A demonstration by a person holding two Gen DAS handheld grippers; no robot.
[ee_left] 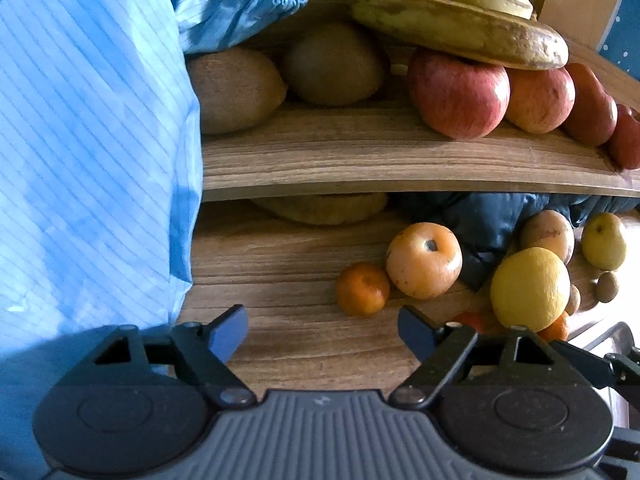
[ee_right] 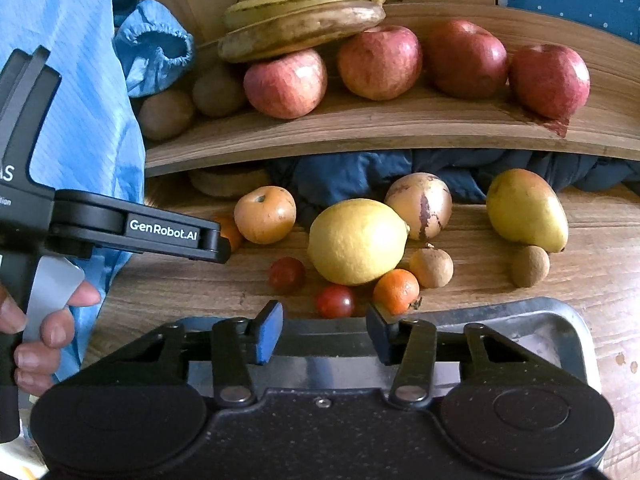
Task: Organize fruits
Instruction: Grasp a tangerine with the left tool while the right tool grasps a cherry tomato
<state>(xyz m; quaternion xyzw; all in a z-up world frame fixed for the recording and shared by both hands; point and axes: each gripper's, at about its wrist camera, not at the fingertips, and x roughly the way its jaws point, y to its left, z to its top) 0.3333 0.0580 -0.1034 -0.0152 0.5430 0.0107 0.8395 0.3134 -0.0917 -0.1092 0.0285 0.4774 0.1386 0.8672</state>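
Note:
Loose fruit lies on the wooden table (ee_right: 200,288): a lemon (ee_right: 357,241) (ee_left: 530,289), an orange persimmon-like fruit (ee_right: 265,215) (ee_left: 424,260), a small mandarin (ee_left: 362,289), another mandarin (ee_right: 396,291), a pear (ee_right: 526,210), two cherry tomatoes (ee_right: 335,301), brown longans (ee_right: 431,267). On the wooden shelf (ee_right: 360,128) sit red apples (ee_right: 380,62), kiwis (ee_left: 236,90) and bananas (ee_right: 304,20). My left gripper (ee_left: 322,332) is open and empty, in front of the mandarin. My right gripper (ee_right: 324,330) is open and empty, just short of the tomatoes.
A metal tray (ee_right: 532,328) lies under the right gripper. A blue striped sleeve (ee_left: 92,140) fills the left side. Dark blue cloth (ee_right: 360,176) is bunched under the shelf. The left gripper's body (ee_right: 132,228) shows at the left of the right wrist view.

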